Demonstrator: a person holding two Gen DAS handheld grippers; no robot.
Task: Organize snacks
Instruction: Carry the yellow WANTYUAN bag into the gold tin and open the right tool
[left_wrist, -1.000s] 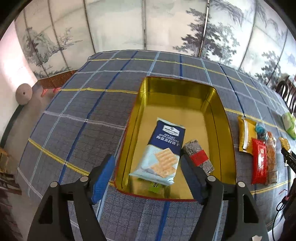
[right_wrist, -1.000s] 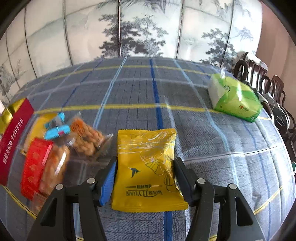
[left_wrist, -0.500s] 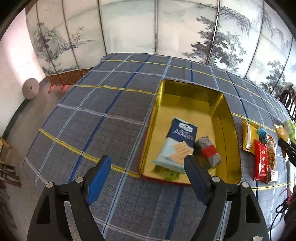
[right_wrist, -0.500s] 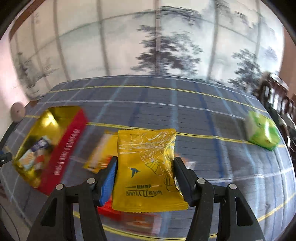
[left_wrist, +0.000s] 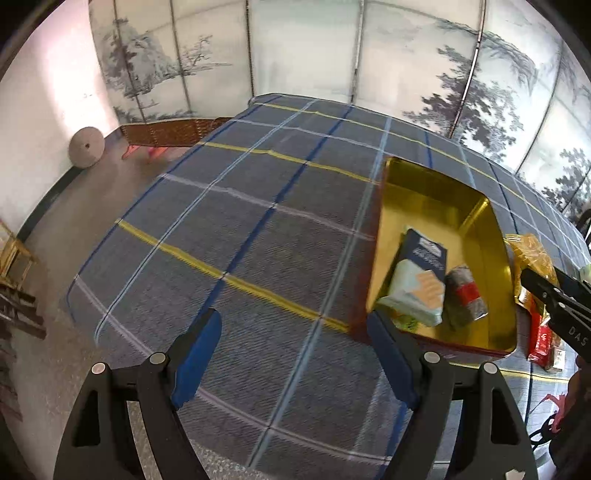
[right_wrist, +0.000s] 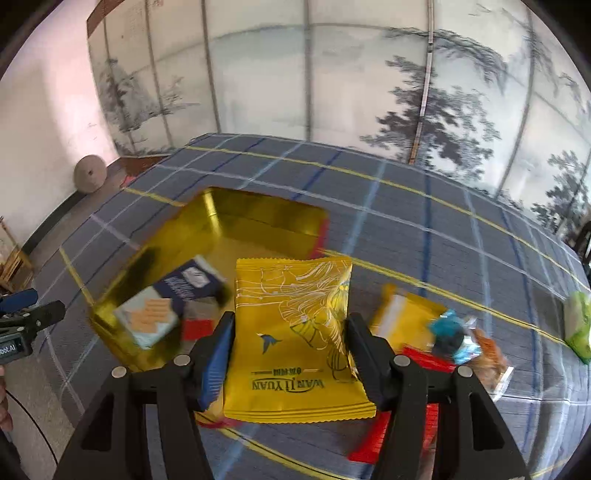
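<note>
While my left gripper (left_wrist: 295, 356) hung spread and empty over the tablecloth (left_wrist: 236, 236), the tin (left_wrist: 499, 258) sat to its right, a cracker pack (left_wrist: 419, 280) inside.

Right view: my right gripper (right_wrist: 289, 354) clenched the yellow packet (right_wrist: 291, 343) near the tin (right_wrist: 177, 236). Next, I judged: carry over, release inside. Loose snacks (right_wrist: 458, 336) blurred.

The left gripper (left_wrist: 295, 354) is matte black plastic with two angular arms, each with a triangular cut-out near its base. Two round silver screws sit on each arm. The inner faces of its jaws carry blue pads (left_wrist: 197, 354). The right gripper (right_wrist: 290, 354) has the same black frame, silver screws and blue pads (right_wrist: 216, 363); seen from the left gripper's camera, its side bears white letters "DAS". A thin black cable (right_wrist: 33, 424) trails below the left gripper.
</note>
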